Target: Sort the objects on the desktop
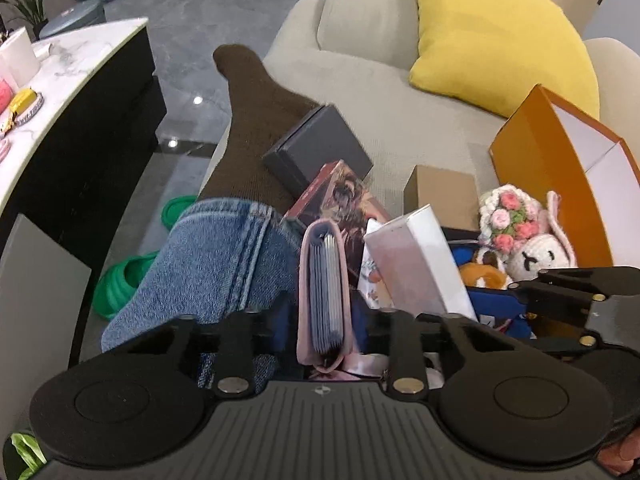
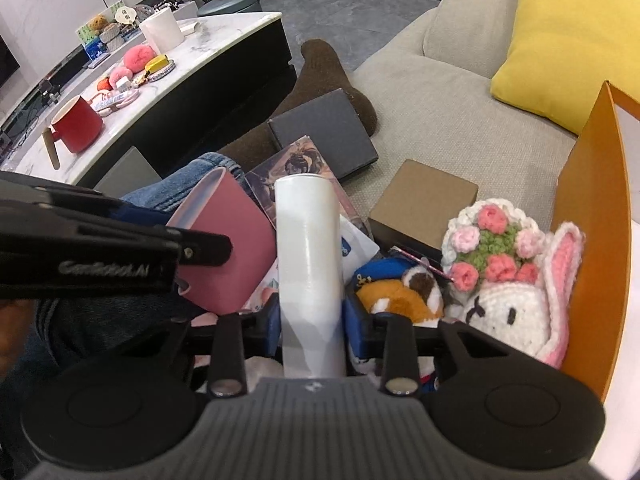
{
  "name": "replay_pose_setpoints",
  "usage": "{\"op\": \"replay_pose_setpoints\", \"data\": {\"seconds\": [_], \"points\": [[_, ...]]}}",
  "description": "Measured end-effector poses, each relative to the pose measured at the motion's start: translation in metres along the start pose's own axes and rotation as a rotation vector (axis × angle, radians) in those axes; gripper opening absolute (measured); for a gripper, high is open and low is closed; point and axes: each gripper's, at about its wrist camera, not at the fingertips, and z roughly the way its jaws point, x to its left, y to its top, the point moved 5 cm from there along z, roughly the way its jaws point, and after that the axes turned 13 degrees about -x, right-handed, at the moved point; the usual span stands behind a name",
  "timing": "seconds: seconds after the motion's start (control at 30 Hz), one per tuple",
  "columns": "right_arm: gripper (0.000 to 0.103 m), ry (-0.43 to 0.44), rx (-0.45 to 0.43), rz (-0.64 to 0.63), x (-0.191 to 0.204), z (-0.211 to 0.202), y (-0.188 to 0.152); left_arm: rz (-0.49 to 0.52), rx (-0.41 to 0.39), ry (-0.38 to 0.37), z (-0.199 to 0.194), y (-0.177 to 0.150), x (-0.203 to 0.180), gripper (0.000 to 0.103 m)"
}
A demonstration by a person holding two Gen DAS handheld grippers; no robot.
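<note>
While left tongs [image 1: 325,328] clamp pink card holder [image 1: 324,292] | right tongs [image 2: 311,320] clamp white box [image 2: 308,264] | orange box [image 2: 592,248]: crochet bunny [image 2: 516,304]

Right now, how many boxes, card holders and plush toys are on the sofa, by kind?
Boxes: 4, grey box, brown box, orange box, white box
Card holders: 1, pink card holder
Plush toys: 2, crochet bunny, orange plush
Total: 7

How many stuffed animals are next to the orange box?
2. A crocheted white bunny with a flower crown leans against the orange box; an orange-and-brown plush sits just left of it. More may be hidden underneath.
</note>
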Motion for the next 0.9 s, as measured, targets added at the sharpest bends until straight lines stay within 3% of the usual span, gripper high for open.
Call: {"op": "replay_pose_setpoints", "data": {"seconds": [0.13, 0.33, 0.47, 0.6, 0.77, 0.9], "points": [[0.037, -0.002, -0.01, -0.006, 0.003, -0.009, 0.0, -0.011, -0.006, -0.013, -0.005, -0.003, 0.0, 0.019], [0.037, -0.012, -0.04, 0.002, 0.003, -0.033, 0.0, 0.018, -0.044, -0.004, -0.024, -0.008, -0.005, 0.019], [0.037, 0.002, -0.049, 0.015, 0.008, -0.047, -0.005, -0.025, -0.075, 0.005, -0.042, -0.012, 0.0, 0.018], [0.037, 0.081, -0.054, 0.034, 0.028, -0.064, -0.01, -0.016, -0.127, 0.003, -0.073, -0.012, 0.0, 0.018], [0.037, 0.192, -0.021, 0.024, 0.061, -0.074, -0.019, 0.007, -0.135, 0.011, -0.101, -0.023, -0.001, 0.018], [0.037, 0.211, 0.024, 0.013, 0.073, -0.069, -0.026, -0.012, -0.131, 0.029, -0.115, -0.037, 0.008, 0.018]]}}
